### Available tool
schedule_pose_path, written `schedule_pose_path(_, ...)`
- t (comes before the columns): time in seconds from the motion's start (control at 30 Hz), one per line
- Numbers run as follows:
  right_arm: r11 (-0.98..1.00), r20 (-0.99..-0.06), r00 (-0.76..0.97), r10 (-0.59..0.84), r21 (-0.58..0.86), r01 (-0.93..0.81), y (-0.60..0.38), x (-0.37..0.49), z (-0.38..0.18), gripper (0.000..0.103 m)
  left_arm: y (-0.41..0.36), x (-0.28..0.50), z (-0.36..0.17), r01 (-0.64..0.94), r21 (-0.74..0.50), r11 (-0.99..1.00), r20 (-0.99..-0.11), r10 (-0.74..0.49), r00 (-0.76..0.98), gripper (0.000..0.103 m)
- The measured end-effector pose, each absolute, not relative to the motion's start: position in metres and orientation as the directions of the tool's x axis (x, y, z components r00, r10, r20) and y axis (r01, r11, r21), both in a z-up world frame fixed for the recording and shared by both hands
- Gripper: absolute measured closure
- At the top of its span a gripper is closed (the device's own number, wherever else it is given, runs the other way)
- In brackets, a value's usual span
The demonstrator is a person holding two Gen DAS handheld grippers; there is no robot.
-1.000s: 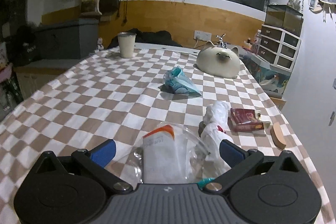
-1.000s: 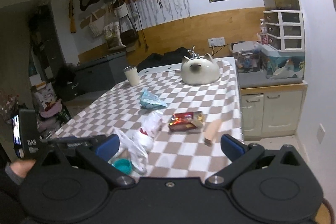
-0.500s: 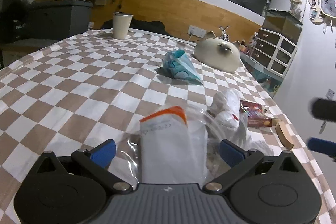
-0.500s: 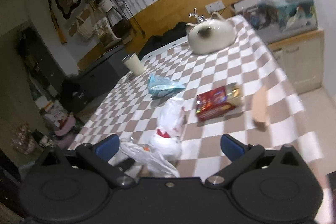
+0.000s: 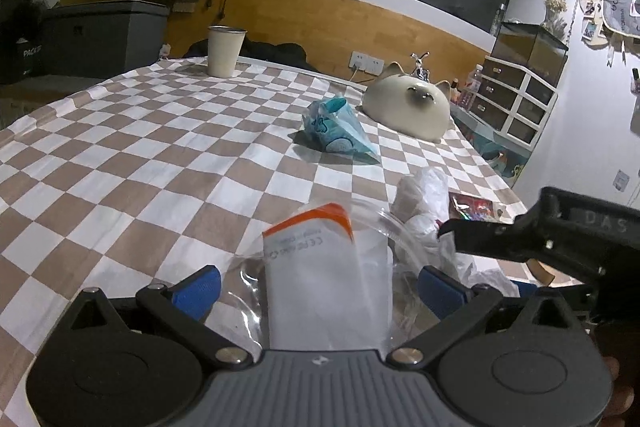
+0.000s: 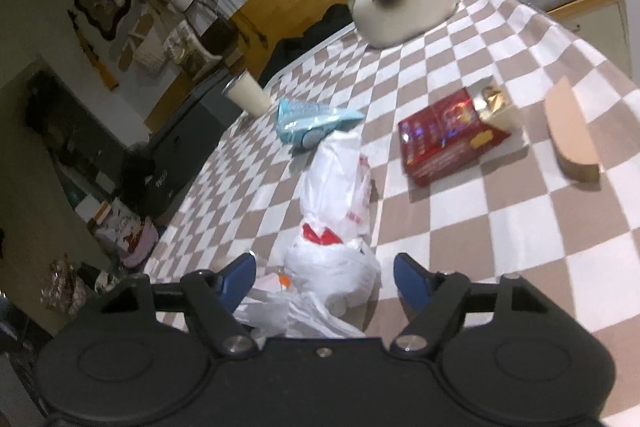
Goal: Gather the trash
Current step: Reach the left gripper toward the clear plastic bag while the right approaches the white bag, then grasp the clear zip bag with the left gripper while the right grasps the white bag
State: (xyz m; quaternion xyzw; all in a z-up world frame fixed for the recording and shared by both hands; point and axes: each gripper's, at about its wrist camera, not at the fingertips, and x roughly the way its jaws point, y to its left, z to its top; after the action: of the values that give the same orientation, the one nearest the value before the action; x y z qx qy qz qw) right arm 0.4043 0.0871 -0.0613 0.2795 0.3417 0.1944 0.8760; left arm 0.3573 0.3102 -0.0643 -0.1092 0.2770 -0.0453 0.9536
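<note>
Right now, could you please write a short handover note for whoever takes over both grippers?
Left gripper: open, its fingers either side of the clear packet with the orange-topped pouch.
Right gripper: open, fingers straddling the white plastic bag.
Lying loose on the checkered table: blue wrapper, red snack box, brown cardboard piece.
Done: nothing visibly gripped or collected.
Left: close on the packet and bag, then gather the rest.

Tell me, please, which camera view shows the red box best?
The right wrist view: the red box lies whole on the checked cloth, its open end visible. The left wrist view shows only a sliver behind the white bag.
</note>
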Motion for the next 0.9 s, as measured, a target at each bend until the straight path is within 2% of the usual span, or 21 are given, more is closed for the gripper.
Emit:
schedule_pose_path(0.2,0.789,-0.505,0.680,0.531,0.587,-0.180,0.095,0.408,-0.064,0.028,0.309,0.357,-0.064,0.022,-0.223,0.975,-0.528,-0.139,0.838,0.000)
schedule_pose_path(0.27,0.804,-0.516,0.682,0.519,0.566,-0.182,0.097,0.407,-0.063,0.036,0.306,0.356,-0.064,0.025,-0.204,0.979,-0.531,-0.132,0.837,0.000)
schedule_pose_path(0.3,0.808,-0.523,0.679,0.515,0.560,-0.181,0.096,0.406,-0.063,0.052,0.306,0.356,-0.064,0.026,-0.193,0.981,-0.534,-0.127,0.836,0.000)
schedule_pose_path(0.63,0.824,-0.522,0.699,0.489,0.540,-0.174,0.074,0.396,-0.061,0.054,0.291,0.356,-0.066,0.074,-0.083,0.994,-0.570,-0.108,0.814,0.000)
schedule_pose_path(0.8,0.834,-0.518,0.712,0.474,0.524,-0.174,0.067,0.391,-0.060,0.054,0.293,0.362,-0.070,0.027,-0.072,0.997,-0.607,-0.065,0.792,0.000)
schedule_pose_path(0.9,0.850,-0.524,0.714,0.465,0.491,-0.193,0.071,0.389,-0.058,0.054,0.296,0.361,-0.069,0.017,-0.074,0.997,-0.597,-0.058,0.800,0.001)
